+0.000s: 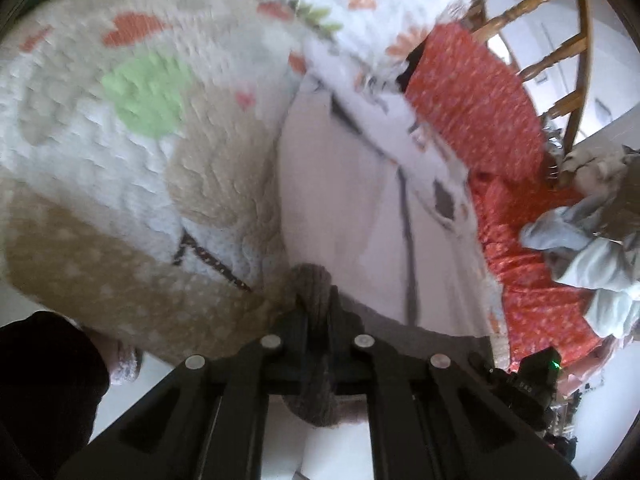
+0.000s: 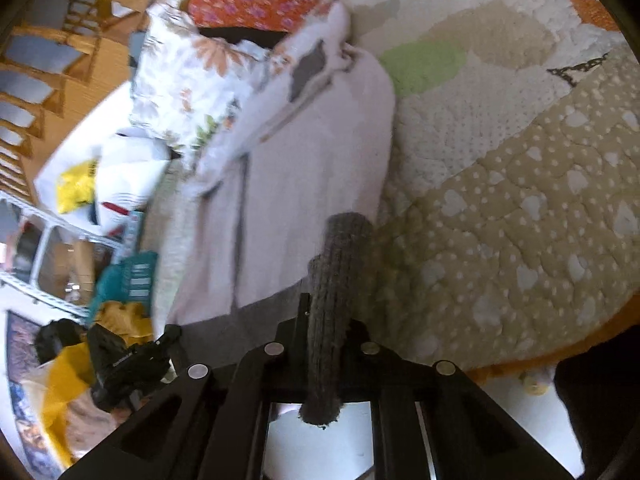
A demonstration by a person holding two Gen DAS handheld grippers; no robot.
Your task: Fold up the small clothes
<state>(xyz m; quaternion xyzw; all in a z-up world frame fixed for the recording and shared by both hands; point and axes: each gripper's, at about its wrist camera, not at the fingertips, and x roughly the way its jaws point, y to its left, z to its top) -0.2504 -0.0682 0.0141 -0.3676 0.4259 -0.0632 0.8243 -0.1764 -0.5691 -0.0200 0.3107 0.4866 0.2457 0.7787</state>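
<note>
A small pale pink garment (image 1: 344,200) with dark seams and a grey ribbed hem lies on a quilted mat (image 1: 120,168). My left gripper (image 1: 316,312) is shut on one bunched end of that grey hem (image 1: 312,280), at the garment's near edge. In the right wrist view the same garment (image 2: 312,160) stretches away from me. My right gripper (image 2: 328,320) is shut on the other end of the grey hem (image 2: 340,264), which sticks up between its jaws. Each gripper shows in the other's view: the right gripper (image 1: 532,384) and the left gripper (image 2: 128,360).
A floral cloth (image 2: 188,80) and a red patterned cloth (image 1: 472,100) lie beyond the garment. Pale blue clothes (image 1: 592,248) sit in a heap. A wooden chair (image 1: 560,40), a teal basket (image 2: 128,276) and yellow fabric (image 2: 60,384) stand around the mat. White floor (image 1: 140,380) shows near me.
</note>
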